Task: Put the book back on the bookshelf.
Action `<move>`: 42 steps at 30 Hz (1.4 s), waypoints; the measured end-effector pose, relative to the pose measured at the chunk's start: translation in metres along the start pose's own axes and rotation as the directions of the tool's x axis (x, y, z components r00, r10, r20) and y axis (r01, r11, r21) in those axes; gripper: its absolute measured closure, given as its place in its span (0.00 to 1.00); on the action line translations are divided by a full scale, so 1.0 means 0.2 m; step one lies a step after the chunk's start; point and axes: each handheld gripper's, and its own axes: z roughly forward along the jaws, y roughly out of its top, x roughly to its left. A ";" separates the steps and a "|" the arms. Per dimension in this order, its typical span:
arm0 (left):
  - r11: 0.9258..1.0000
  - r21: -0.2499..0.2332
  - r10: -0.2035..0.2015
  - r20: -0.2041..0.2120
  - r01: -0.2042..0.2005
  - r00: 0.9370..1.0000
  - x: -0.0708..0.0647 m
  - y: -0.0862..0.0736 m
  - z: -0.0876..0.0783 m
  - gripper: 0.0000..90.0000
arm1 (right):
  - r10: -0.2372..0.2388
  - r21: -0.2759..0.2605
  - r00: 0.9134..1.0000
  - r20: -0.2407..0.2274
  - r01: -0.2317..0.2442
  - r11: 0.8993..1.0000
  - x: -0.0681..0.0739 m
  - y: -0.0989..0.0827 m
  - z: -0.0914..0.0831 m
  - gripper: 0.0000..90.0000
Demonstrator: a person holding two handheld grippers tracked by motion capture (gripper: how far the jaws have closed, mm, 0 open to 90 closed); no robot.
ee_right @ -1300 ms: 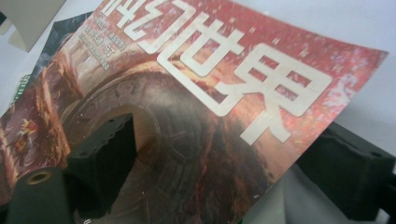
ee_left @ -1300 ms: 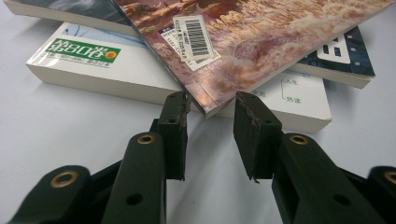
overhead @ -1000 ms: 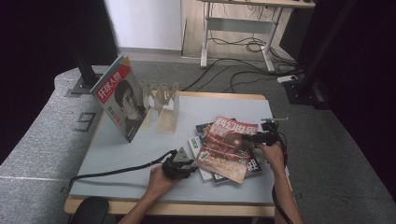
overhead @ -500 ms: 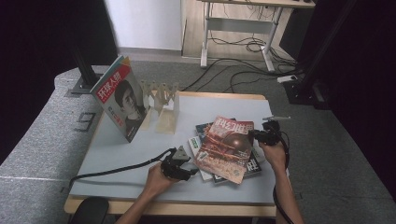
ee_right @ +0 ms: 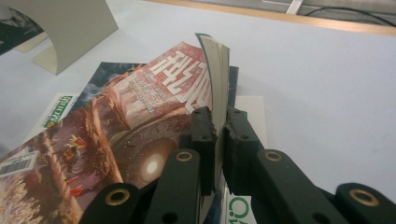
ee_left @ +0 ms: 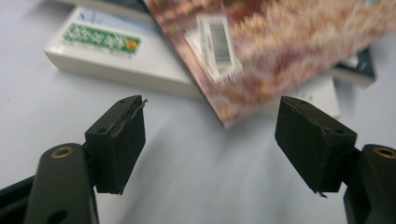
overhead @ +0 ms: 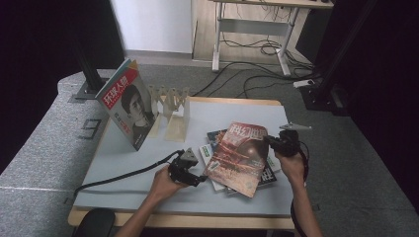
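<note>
Now right tongs [overhead: 271, 140] clamping one red magazine [overhead: 237, 157], left tongs [overhead: 201, 180] just opened wide, empty, two hands

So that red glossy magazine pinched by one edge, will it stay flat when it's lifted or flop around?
Probably flop: the red glossy magazine already curls at the edge where the right tongs pinch it. Its far corner, tilted above the white book, will likely sag. The shiny cover might slip, so the open left tongs nearby could steady it.
</note>
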 end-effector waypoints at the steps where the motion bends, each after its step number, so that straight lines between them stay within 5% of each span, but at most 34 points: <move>1: 1.000 -0.010 -0.010 0.012 0.010 1.000 0.01 0.01 0.00 0.27 | -0.004 -0.008 1.000 0.000 0.004 1.000 0.01 0.00 -0.01 0.92; 5: 1.000 -0.003 -0.024 0.050 0.024 0.998 0.03 0.01 0.01 0.28 | -0.019 -0.025 1.000 -0.005 0.019 1.000 0.04 0.00 -0.03 0.92; 9: 1.000 0.016 -0.017 0.044 0.016 0.999 0.05 0.00 0.04 0.27 | -0.046 -0.034 0.999 -0.026 0.045 0.998 0.09 0.00 -0.05 0.92; 21: 0.996 -0.031 -0.075 0.102 0.078 0.992 0.10 0.03 0.05 0.29 | -0.116 -0.092 0.989 -0.093 0.108 0.990 0.28 0.04 -0.13 0.92; 30: 0.989 -0.082 -0.109 0.151 0.123 0.983 0.15 0.06 0.06 0.32 | -0.127 -0.126 0.984 -0.123 0.111 0.986 0.31 0.05 -0.18 0.92; 32: 0.996 -0.049 -0.066 0.137 0.073 0.988 0.14 0.11 0.07 0.32 | -0.128 -0.132 0.983 -0.130 0.110 0.985 0.32 0.05 -0.19 0.92; 39: 0.997 -0.029 -0.063 0.145 0.068 0.987 0.14 0.16 0.11 0.34 | -0.130 -0.144 0.982 -0.140 0.110 0.983 0.33 0.05 -0.21 0.92; 42: 0.994 -0.043 -0.089 0.187 0.099 0.978 0.16 0.17 0.12 0.36 | -0.136 -0.155 0.980 -0.147 0.113 0.981 0.34 0.05 -0.23 0.92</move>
